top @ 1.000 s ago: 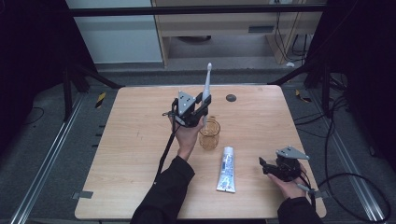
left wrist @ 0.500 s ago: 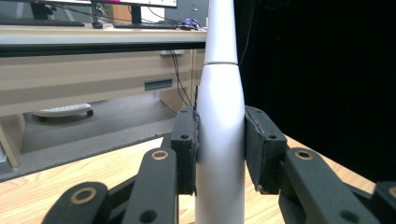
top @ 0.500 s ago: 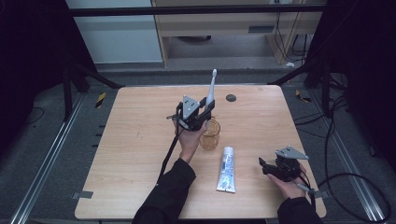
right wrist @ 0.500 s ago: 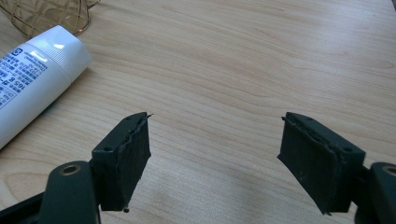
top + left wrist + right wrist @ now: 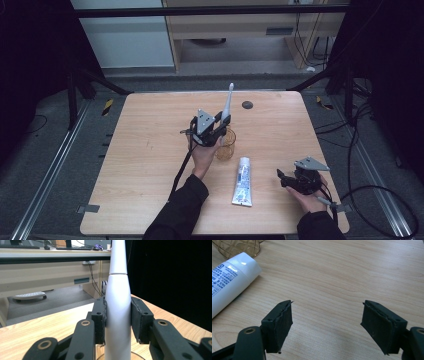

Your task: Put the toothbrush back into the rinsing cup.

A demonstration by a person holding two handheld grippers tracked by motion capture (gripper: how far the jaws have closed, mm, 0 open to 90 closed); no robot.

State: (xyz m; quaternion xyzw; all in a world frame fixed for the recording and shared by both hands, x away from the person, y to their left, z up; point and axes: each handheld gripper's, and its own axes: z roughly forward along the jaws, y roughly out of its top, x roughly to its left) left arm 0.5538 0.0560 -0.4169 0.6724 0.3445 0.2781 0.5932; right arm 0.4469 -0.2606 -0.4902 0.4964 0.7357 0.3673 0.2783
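the left gripper (image 5: 216, 131) has its jaws clamped on the white electric toothbrush (image 5: 226, 107), long axis upright, head high above the jaws and base just below them, at the mouth of the amber glass cup (image 5: 226, 145). the coming move looks to be straight down. the right gripper (image 5: 287, 180) rests well apart on the worktop (image 5: 140, 150), jaws wide and empty, toothpaste tube (image 5: 243, 180) beside it.

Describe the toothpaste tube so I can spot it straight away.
On the wooden table, look near the front edge, between the person's two forearms. The toothpaste tube lies flat there, just in front of the amber glass cup. It is the only white, printed, flattened thing lying down.
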